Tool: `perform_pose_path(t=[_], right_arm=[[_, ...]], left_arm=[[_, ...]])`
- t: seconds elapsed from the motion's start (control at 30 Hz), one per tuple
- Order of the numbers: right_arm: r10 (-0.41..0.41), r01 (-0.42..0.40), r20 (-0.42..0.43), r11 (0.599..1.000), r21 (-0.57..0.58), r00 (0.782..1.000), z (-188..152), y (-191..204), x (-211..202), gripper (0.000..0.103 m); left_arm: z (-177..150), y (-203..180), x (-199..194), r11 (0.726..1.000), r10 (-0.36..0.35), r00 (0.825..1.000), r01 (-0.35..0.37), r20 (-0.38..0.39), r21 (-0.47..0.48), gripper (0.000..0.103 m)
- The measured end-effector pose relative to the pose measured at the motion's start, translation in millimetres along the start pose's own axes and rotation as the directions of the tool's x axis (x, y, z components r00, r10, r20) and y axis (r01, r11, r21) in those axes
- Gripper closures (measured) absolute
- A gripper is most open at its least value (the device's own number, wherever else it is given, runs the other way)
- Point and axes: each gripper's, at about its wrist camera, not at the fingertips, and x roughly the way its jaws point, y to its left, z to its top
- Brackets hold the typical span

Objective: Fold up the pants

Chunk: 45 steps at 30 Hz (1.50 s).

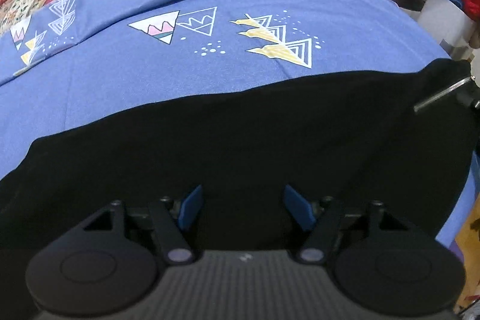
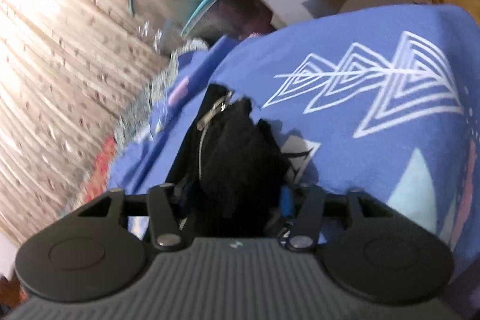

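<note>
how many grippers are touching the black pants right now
1 for sure. The right gripper has bunched black pants between its fingers, near the zipper. The left gripper is open above the pants on the blue sheet; contact there is unclear.

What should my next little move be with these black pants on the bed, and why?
Probably close the left gripper on the black pants under it. Its blue pads stand apart over the cloth with nothing between them, while the right gripper already has bunched fabric near the zipper. Both ends held, you can likely lift and fold over the blue sheet.
</note>
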Motion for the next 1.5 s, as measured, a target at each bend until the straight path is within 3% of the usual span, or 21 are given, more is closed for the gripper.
perform_pose_path(t=[0.07,0.17,0.27,0.33,0.4,0.5,0.53,0.6,0.67,0.7,0.8,0.93,1.0,1.03,1.1,1.17,1.23,1.27,1.37,1.43,1.5], right_arm=[[0.020,-0.020,-0.035,1.000,-0.004,0.999,0.8,2.8,0.6,0.081],[0.043,-0.043,-0.002,0.987,-0.155,0.999,0.2,36.6,-18.6,0.082],[0.077,-0.069,0.001,0.910,-0.409,0.997,-16.9,90.3,-41.7,0.081],[0.093,-0.092,-0.029,0.788,-0.609,0.995,-44.8,125.5,-54.0,0.081],[0.075,-0.111,-0.082,0.624,-0.774,0.994,-83.9,151.6,-57.5,0.080],[-0.004,-0.143,-0.159,0.417,-0.898,0.987,-145.5,167.5,-49.0,0.073],[-0.035,-0.166,-0.191,0.355,-0.920,0.981,-161.2,168.9,-46.3,0.062],[-0.078,-0.167,-0.181,0.156,-0.974,0.980,-199.0,169.2,-51.2,0.053],[-0.033,-0.139,-0.141,0.055,-0.989,0.989,-211.1,169.8,-71.0,0.033],[-0.015,-0.177,-0.179,0.067,-0.982,0.984,-207.8,170.2,-79.8,0.030],[0.036,-0.262,-0.260,0.179,-0.948,0.965,-182.1,169.3,-103.7,0.030],[0.094,-0.266,-0.250,0.424,-0.866,0.964,-134.9,165.6,-109.0,0.032],[0.134,-0.270,-0.239,0.603,-0.750,0.962,-105.4,164.4,-97.7,0.040],[0.134,-0.256,-0.225,0.665,-0.702,0.965,-97.7,162.6,-90.3,0.050],[0.107,-0.213,-0.199,0.727,-0.653,0.974,-96.8,161.2,-73.6,0.067],[0.050,-0.170,-0.203,0.754,-0.634,0.978,-108.4,163.2,-43.6,0.082],[-0.017,-0.163,-0.270,0.762,-0.627,0.963,-126.8,160.9,-16.4,0.086],[-0.081,-0.152,-0.305,0.730,-0.666,0.949,-145.8,158.9,-1.6,0.086],[-0.094,-0.098,-0.184,0.573,-0.814,0.978,-183.3,165.8,-5.2,0.087],[-0.117,-0.080,-0.173,0.557,-0.827,0.978,-184.6,175.0,-7.0,0.087],[-0.125,-0.076,-0.181,0.583,-0.809,0.975,-177.4,179.6,-9.5,0.086]], left_arm=[[2.0,5.0,-3.6,1.000,-0.005,1.000,0.005,0.000,-0.014,0.044],[5.3,19.5,-15.0,0.998,-0.018,1.000,0.020,0.022,-0.064,0.044],[6.5,37.5,-28.6,0.993,-0.019,0.999,0.024,0.049,-0.115,0.044],[4.0,53.5,-39.2,0.988,-0.011,0.998,0.021,0.068,-0.151,0.043],[-0.4,68.6,-45.4,0.983,-0.013,0.997,0.026,0.070,-0.184,0.042],[-14.1,85.4,-46.0,0.973,-0.019,0.999,0.027,0.036,-0.229,0.042],[-18.0,89.6,-46.0,0.971,-0.019,1.000,0.023,0.022,-0.237,0.042],[-27.5,94.9,-46.4,0.970,-0.019,1.000,0.020,0.004,-0.244,0.042],[-32.6,97.5,-46.3,0.970,-0.024,1.000,0.024,0.000,-0.243,0.042],[-33.7,98.0,-46.1,0.970,-0.028,1.000,0.027,-0.001,-0.243,0.042],[-30.9,94.6,-45.8,0.968,-0.049,0.999,0.049,0.004,-0.245,0.042],[-30.4,86.8,-48.0,0.972,-0.069,0.997,0.071,0.016,-0.225,0.041],[-31.9,86.7,-51.1,0.973,-0.072,0.997,0.075,0.021,-0.219,0.041],[-32.7,88.8,-53.2,0.973,-0.071,0.997,0.074,0.023,-0.220,0.041],[-35.9,97.6,-60.9,0.969,-0.069,0.997,0.074,0.031,-0.234,0.041],[-41.8,110.0,-73.0,0.966,-0.059,0.997,0.069,0.047,-0.248,0.041],[-52.5,128.3,-91.8,0.964,-0.032,0.997,0.051,0.077,-0.260,0.041],[-58.5,138.1,-101.4,0.963,-0.013,0.996,0.037,0.090,-0.268,0.041],[-85.8,179.3,-136.6,0.944,0.068,0.990,-0.023,0.125,-0.328,0.036],[-110.7,213.1,-163.1,0.914,0.142,0.980,-0.075,0.140,-0.399,0.032],[-134.4,245.6,-187.0,0.870,0.220,0.965,-0.129,0.140,-0.476,0.029]])
